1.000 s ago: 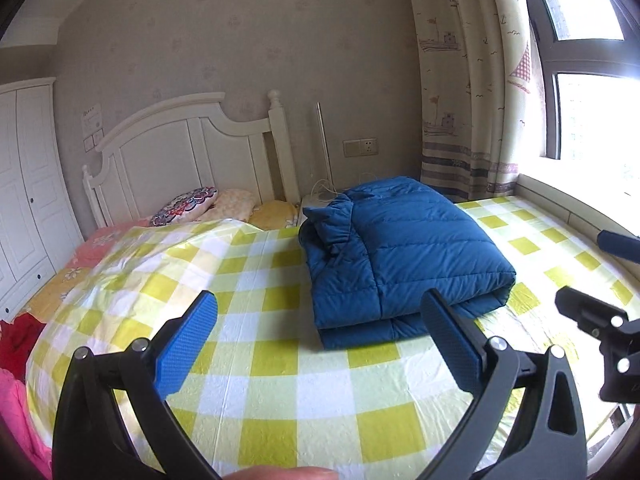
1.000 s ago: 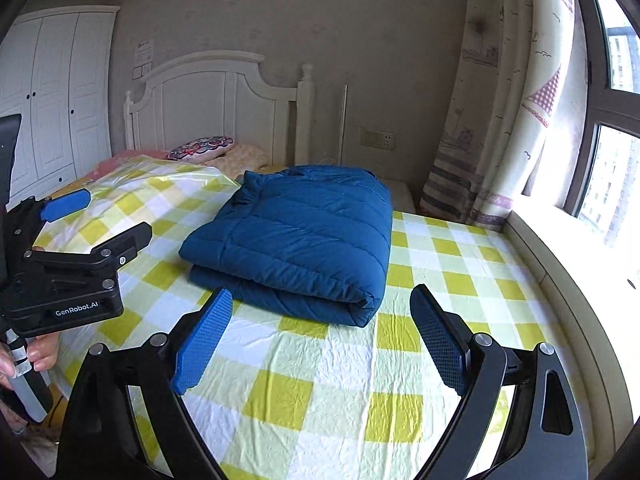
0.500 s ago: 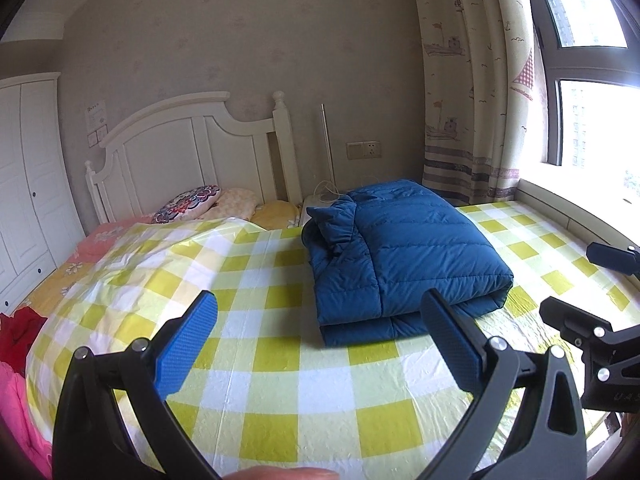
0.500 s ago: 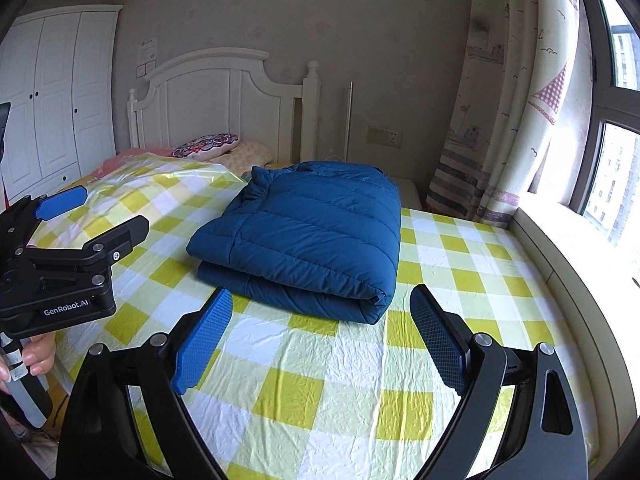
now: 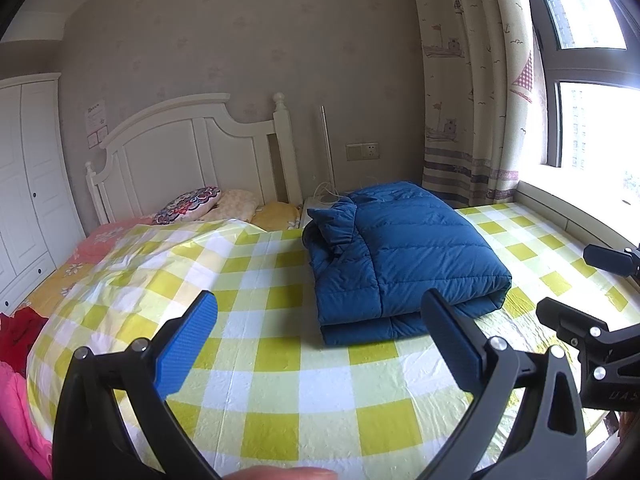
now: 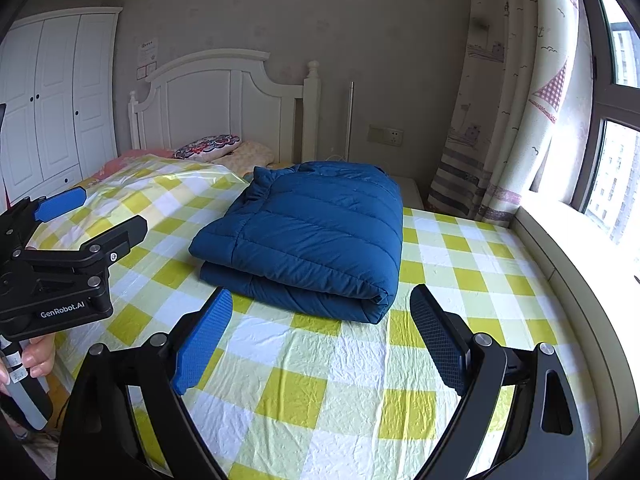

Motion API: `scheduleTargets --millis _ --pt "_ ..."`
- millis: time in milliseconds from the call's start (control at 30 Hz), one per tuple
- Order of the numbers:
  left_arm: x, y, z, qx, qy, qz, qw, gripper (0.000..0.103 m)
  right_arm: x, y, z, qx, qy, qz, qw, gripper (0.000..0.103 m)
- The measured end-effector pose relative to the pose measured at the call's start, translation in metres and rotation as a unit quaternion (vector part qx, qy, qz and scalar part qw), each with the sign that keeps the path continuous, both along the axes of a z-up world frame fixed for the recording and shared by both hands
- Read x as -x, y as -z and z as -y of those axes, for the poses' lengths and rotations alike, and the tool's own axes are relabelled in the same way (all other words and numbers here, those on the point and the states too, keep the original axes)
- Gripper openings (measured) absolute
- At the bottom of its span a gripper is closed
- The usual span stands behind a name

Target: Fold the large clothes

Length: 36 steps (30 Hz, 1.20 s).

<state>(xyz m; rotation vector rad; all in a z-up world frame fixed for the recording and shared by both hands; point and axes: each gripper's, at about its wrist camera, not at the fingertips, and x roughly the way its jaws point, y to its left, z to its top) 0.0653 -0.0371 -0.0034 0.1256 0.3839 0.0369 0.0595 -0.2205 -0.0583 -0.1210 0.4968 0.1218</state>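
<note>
A blue quilted down jacket (image 5: 404,256) lies folded in a thick rectangle on the yellow-and-white checked bed cover (image 5: 280,380); it also shows in the right wrist view (image 6: 316,236). My left gripper (image 5: 320,344) is open and empty, held above the cover in front of the jacket. My right gripper (image 6: 320,340) is open and empty, also short of the jacket's near edge. Each gripper shows in the other's view, the right one (image 5: 588,300) at the right edge and the left one (image 6: 88,216) at the left edge.
A white headboard (image 5: 192,152) and pillows (image 5: 192,208) stand at the far end. A white wardrobe (image 6: 52,100) is at the left. A curtain (image 6: 508,100) and window sill (image 6: 568,240) run along the right. Red and pink clothes (image 5: 16,344) lie at the left.
Both grippers have drawn back and risen slightly from the jacket. The jacket has not moved. Both stay open.
</note>
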Motion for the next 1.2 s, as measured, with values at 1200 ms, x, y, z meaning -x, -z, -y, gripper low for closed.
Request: scheduleTargets --millis 1200 --pt "-0.106 0.026 -0.105 0.064 -0.031 -0.119 0.9904 0.101 -0.058 0.021 0.086 -0.003 0.072 -0.054 0.996 0.086"
